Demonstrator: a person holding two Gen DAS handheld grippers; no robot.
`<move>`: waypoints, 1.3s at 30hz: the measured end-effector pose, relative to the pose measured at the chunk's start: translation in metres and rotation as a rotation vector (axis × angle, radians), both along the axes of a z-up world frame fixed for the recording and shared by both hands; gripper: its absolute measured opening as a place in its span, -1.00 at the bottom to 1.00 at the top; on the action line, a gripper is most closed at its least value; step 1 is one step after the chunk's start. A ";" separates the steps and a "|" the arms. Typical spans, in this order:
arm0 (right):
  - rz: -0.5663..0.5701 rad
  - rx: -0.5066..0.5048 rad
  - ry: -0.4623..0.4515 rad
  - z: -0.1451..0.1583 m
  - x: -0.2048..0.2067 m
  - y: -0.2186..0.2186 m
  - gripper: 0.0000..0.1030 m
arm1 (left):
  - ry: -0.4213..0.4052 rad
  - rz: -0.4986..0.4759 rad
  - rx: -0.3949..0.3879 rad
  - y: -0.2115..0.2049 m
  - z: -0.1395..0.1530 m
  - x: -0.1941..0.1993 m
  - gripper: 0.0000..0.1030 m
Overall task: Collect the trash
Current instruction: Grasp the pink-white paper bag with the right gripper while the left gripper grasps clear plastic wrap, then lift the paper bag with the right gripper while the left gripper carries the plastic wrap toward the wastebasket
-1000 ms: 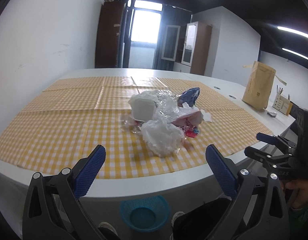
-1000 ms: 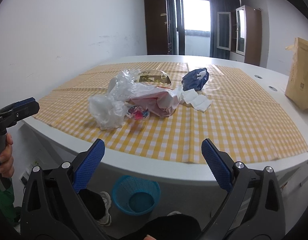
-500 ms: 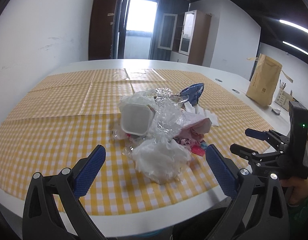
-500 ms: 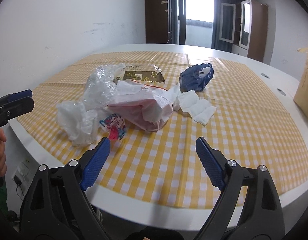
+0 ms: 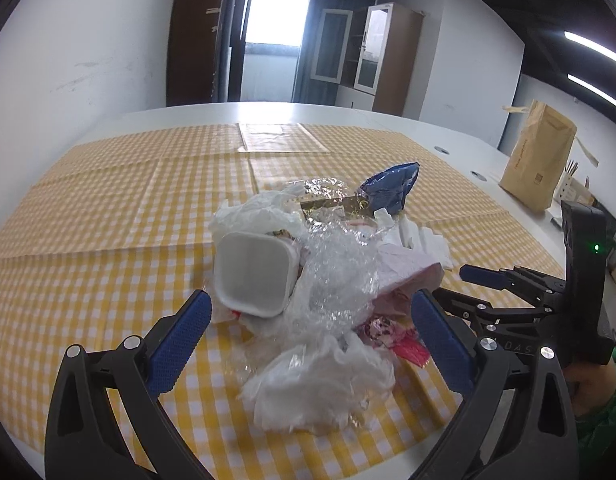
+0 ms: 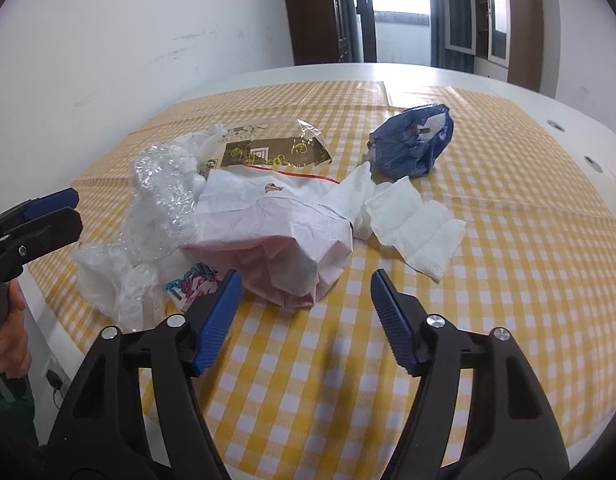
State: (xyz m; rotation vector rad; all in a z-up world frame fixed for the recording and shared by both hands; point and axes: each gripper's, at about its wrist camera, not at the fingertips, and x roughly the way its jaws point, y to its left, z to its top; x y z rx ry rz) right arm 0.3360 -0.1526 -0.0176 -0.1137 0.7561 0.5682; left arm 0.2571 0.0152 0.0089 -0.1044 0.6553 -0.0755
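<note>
A pile of trash lies on the yellow checked tablecloth (image 5: 108, 216). It holds a white square tub (image 5: 254, 278), clear crumpled plastic (image 5: 335, 276), a white plastic bag (image 5: 319, 384), a pink-white paper bag (image 6: 276, 236), a blue wrapper (image 6: 411, 144), white tissue (image 6: 415, 228) and a brown-gold packet (image 6: 268, 154). My left gripper (image 5: 308, 344) is open, its fingers on either side of the white plastic bag. My right gripper (image 6: 306, 312) is open, just in front of the paper bag. Both are empty.
A brown paper bag (image 5: 537, 160) and a small holder with sticks (image 5: 569, 188) stand at the table's far right. The white table rim (image 6: 579, 128) borders the cloth. Cabinets and a doorway are behind.
Both grippers have moved forward over the table's edge and close up to the trash pile. The blue bin on the floor has dropped out of view. Both stay open.
</note>
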 end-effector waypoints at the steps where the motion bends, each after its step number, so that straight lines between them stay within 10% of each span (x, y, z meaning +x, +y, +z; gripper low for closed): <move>1: 0.002 0.008 0.013 -0.002 0.004 0.001 0.13 | 0.005 -0.002 0.012 -0.003 0.000 0.004 0.86; 9: 0.011 0.019 0.064 -0.014 0.021 0.004 -0.66 | 0.072 -0.039 0.069 -0.017 -0.009 0.040 0.50; 11: 0.010 0.034 0.068 -0.014 0.021 0.003 -0.76 | 0.082 -0.036 0.069 -0.019 -0.014 0.043 -0.13; 26: -0.004 0.069 -0.099 0.024 -0.014 -0.014 -0.87 | -0.096 -0.004 -0.065 0.008 0.032 0.004 -0.18; 39: -0.036 0.069 -0.163 0.043 -0.056 -0.031 -0.87 | -0.086 -0.005 -0.097 0.023 0.030 -0.023 -0.16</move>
